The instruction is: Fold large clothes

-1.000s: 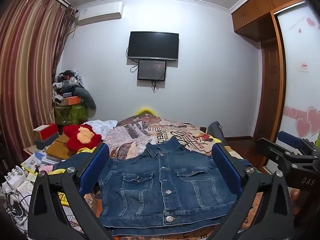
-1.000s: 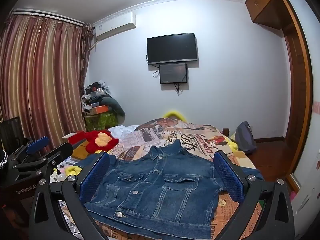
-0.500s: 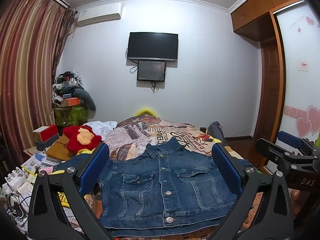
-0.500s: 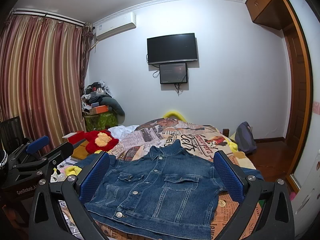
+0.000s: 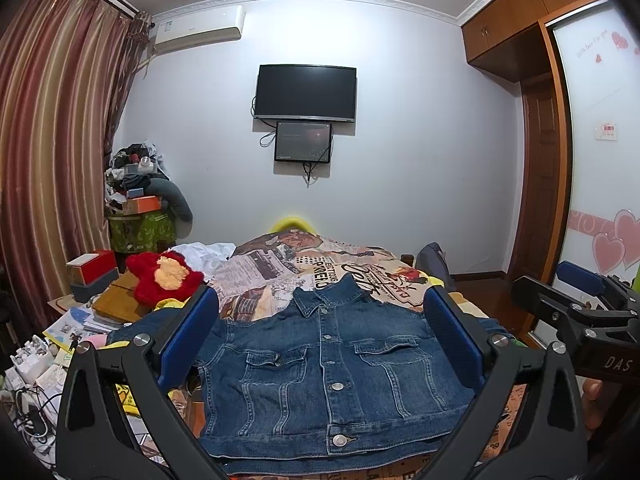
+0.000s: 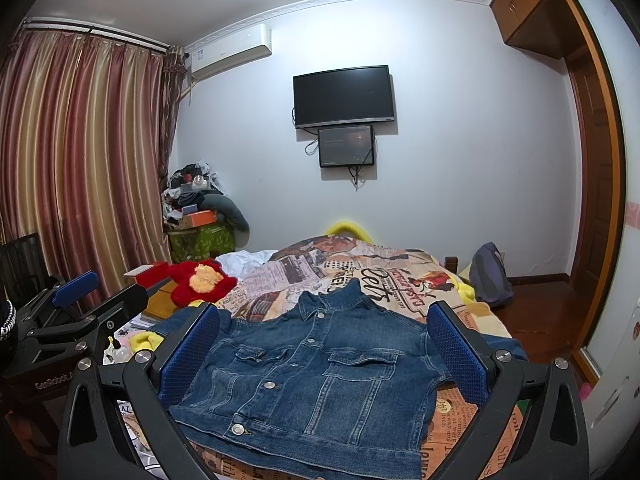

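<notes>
The blue denim jacket (image 5: 320, 380) is coarse woven cloth with stitched seams and shiny round metal buttons. It lies on a printed newspaper-pattern bedspread (image 5: 280, 268) of soft matt fabric. The left gripper (image 5: 320, 336) and right gripper (image 6: 324, 340) have matt black plastic arms, bright metal screws and blue finely dimpled pads (image 6: 456, 352). The red plush toy (image 5: 166, 276) is fluffy. The striped curtains (image 6: 80, 160) have a satin sheen; the brown wardrobe (image 5: 520, 28) is glossy wood.
</notes>
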A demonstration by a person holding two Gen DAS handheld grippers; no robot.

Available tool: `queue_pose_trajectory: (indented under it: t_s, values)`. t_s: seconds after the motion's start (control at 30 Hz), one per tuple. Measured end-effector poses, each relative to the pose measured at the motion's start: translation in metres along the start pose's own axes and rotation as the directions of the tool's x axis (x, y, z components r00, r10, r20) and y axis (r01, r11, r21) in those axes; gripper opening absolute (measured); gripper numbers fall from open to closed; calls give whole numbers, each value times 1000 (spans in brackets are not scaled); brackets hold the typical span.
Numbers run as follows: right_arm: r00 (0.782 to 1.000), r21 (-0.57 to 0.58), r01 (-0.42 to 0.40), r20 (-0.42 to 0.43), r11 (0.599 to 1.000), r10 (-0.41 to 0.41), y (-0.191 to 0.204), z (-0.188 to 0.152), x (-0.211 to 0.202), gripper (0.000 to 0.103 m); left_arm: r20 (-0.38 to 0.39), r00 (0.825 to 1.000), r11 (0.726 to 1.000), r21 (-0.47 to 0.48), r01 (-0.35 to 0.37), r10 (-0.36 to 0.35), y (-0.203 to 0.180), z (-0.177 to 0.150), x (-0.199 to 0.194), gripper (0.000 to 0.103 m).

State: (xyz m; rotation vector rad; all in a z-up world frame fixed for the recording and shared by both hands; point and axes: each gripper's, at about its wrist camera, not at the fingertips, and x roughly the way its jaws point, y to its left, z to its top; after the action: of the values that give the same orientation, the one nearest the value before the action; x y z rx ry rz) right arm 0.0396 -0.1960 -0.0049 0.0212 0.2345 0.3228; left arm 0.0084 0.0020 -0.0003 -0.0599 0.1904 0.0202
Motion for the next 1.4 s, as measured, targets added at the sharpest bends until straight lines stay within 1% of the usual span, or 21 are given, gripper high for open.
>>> queue_pose_trajectory:
  t_s: [0.33,0.93,0.97,1.1,1.2,1.4]
  values:
    - [1000,1,2,0,1000,-2,-1,-2,2,103,-2,1000,1000,12,-4,4,-2,-1,3,103]
    - [1000,0,4,-3,1000,-4,-3,-1,2,103,-9,1000,1000,5,-1,2,2,-1,5,103]
    - [1000,1,4,-4,1000,-4,-4,-4,8,103,-9,1000,1000,5,-2,2,2,-1,5,103]
    - [1000,0,5,-5,1000,-5,-4,-5,9,103,-7,1000,1000,4,-3,3,3,-1,5,103]
    - [1000,-3,6,-8,1000,-6,-6,-12,13,103,-3,1000,1000,2,-4,4,2,-1,6,103]
    - [1000,-9,12,-20,1000,-13,-6,-12,16,103,-1,1000,1000,-3,-9,9,4,-2,11,103]
